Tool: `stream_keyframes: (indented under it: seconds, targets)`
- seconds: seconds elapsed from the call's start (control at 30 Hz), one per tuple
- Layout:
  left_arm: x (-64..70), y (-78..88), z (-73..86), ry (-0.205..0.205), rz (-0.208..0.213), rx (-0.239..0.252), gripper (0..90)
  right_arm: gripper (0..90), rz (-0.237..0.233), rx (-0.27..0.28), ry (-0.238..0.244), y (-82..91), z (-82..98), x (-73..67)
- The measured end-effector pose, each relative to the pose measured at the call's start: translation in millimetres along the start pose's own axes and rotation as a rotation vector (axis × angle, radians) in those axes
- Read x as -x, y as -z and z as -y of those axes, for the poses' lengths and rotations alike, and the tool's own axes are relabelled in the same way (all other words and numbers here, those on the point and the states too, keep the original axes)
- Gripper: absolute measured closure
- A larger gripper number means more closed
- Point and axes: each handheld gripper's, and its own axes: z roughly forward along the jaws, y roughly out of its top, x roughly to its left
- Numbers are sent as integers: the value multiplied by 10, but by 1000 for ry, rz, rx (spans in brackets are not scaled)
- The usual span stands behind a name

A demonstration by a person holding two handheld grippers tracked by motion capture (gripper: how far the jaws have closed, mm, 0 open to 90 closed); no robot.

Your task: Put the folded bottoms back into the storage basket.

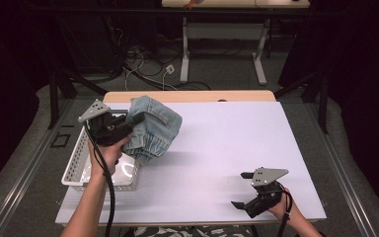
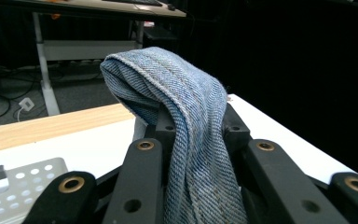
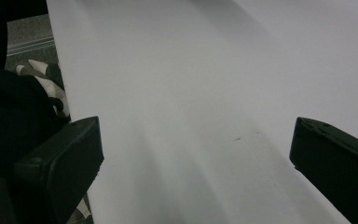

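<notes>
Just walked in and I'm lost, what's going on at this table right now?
A person holds a gripper in each hand. The left gripper is clamped on a bunched piece of blue denim clothing, held up beside a white perforated basket at the table's left edge. The right gripper sits open and idle over the bare white tabletop, near the front right.

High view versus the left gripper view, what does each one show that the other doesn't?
High view alone: the whole bundle of denim garment hanging by the white basket, plus the right hand-held gripper, open, low over the table. Left gripper view alone: the close-up grip, a fold of denim pinched between the black jaws and draped over them. Both: the left hand-held gripper shut on the denim, the perforated basket and the white tabletop.
</notes>
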Motion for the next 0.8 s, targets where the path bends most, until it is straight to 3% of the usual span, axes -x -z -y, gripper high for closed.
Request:
stream_keyframes:
  seconds: [0.8]
  targets:
    - [-98, 225, -109, 17, -41, 59, 748, 22, 0, 0, -4, -5, -1, -1]
